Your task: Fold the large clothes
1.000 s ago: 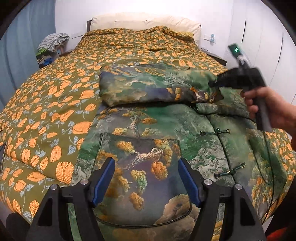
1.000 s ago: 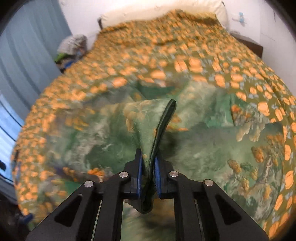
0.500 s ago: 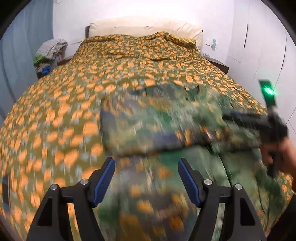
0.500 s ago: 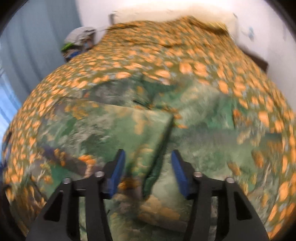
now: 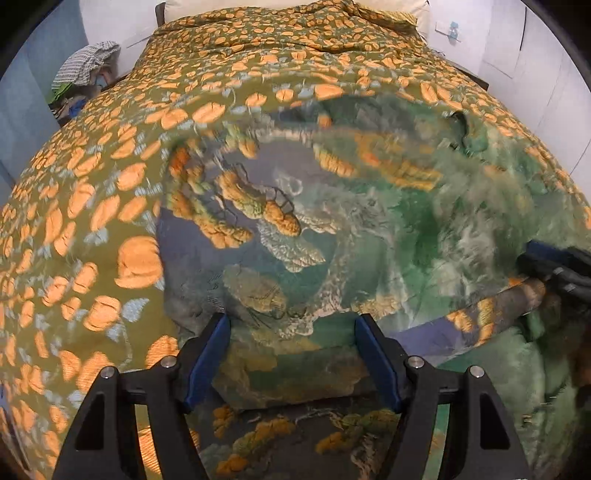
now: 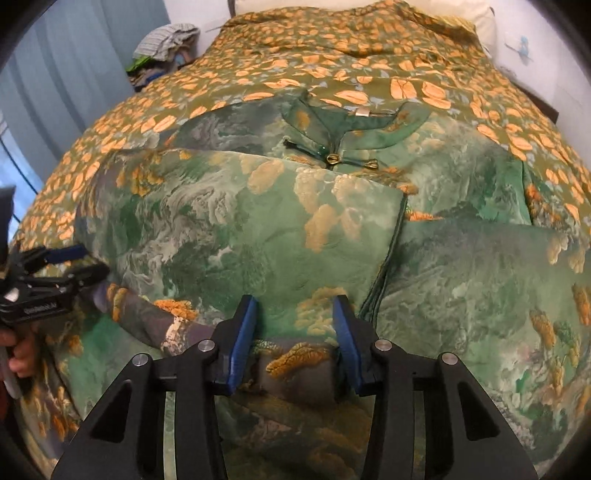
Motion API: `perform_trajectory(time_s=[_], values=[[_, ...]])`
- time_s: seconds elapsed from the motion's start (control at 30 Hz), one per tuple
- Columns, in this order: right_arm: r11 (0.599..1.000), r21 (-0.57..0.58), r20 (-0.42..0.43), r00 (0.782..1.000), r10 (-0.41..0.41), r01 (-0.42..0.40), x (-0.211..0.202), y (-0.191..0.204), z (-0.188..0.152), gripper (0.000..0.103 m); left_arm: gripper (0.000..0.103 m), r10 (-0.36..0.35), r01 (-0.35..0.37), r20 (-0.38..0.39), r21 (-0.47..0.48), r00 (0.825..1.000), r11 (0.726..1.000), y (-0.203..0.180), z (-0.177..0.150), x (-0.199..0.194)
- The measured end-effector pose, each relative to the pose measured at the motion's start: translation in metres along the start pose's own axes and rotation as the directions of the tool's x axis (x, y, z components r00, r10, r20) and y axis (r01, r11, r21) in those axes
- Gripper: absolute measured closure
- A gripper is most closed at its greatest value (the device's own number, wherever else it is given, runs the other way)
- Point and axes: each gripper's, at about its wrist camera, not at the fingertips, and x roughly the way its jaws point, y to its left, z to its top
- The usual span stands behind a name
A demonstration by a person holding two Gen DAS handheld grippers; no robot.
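Observation:
A large green jacket (image 6: 229, 229) with a landscape print lies flat on the bed, its collar (image 6: 343, 147) and knot buttons at the far side. One sleeve (image 5: 280, 229) is folded across the chest. My right gripper (image 6: 293, 332) hovers low over that sleeve's near end. Its jaws are closing, with fabric lying between the blue pads but not pinched. My left gripper (image 5: 291, 347) stands open over the sleeve's left part, holding nothing. The left gripper (image 6: 55, 266) also shows at the left edge of the right wrist view, and the right gripper (image 5: 554, 266) at the right edge of the left wrist view.
An olive bedspread (image 5: 110, 206) with orange leaves covers the whole bed. Pillows (image 6: 476, 18) lie at the headboard. A pile of clothes (image 5: 85, 66) sits left of the bed beside a blue curtain (image 6: 74, 55). White cabinet doors (image 5: 546, 55) stand to the right.
My right gripper has let go of the sleeve edge it pinched, and the sleeve now lies flat across the jacket. My left gripper moved forward over the sleeve, open throughout.

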Motion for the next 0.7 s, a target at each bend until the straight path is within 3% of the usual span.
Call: perform_trajectory(time_s=[0.1, 0.17, 0.33, 0.43, 0.6, 0.7], values=[[1.000, -0.016, -0.007, 1.000, 0.003, -0.003, 0.001, 0.001, 0.001, 0.059, 0.031, -0.070, 0.071, 0.056, -0.021, 0.996, 0.997, 0.004, 0.023, -0.021], [1.000, -0.015, -0.004, 1.000, 0.007, -0.007, 0.001, 0.000, 0.000, 0.059, 0.031, -0.077, 0.080, 0.071, -0.045, 0.995, 0.996, 0.009, 0.040, -0.018], [1.000, -0.013, 0.013, 1.000, 0.012, -0.012, 0.000, 0.000, -0.002, 0.059, 0.030, -0.044, 0.039, -0.048, -0.093, 0.998, 0.995, 0.021, 0.057, 0.048], [1.000, -0.019, 0.011, 1.000, 0.017, -0.016, -0.001, 0.001, -0.002, 0.059, 0.030, -0.010, 0.008, -0.031, -0.057, 0.999, 0.998, 0.011, 0.064, 0.041], [1.000, -0.020, 0.014, 1.000, 0.018, -0.017, 0.000, 0.000, -0.003, 0.058, 0.030, -0.095, 0.102, 0.060, -0.117, 0.994, 0.988, 0.015, 0.094, 0.022], [1.000, -0.030, 0.019, 1.000, 0.010, -0.010, 0.000, 0.002, -0.004, 0.058, 0.030, -0.062, 0.062, 0.006, -0.160, 0.998, 0.985, 0.022, 0.105, 0.052]])
